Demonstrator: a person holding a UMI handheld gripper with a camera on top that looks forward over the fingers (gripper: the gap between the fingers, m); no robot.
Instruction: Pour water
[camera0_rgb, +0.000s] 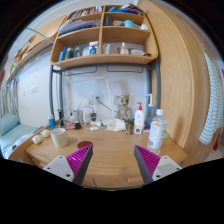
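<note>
Bottle (156, 131) — clear plastic, white cap, upright on the wooden desk (112, 152), beyond the right finger and a little outward of it. Gripper (113, 160) spread open, magenta pads (147, 161) apart, nothing between them but bare desktop. Beige cup (58, 137) stands beyond the left finger. White pump bottle (139, 119) sits just left of the clear bottle, further back. Wall shelves (103, 40) overhead — crowded, contents unclear.
</note>
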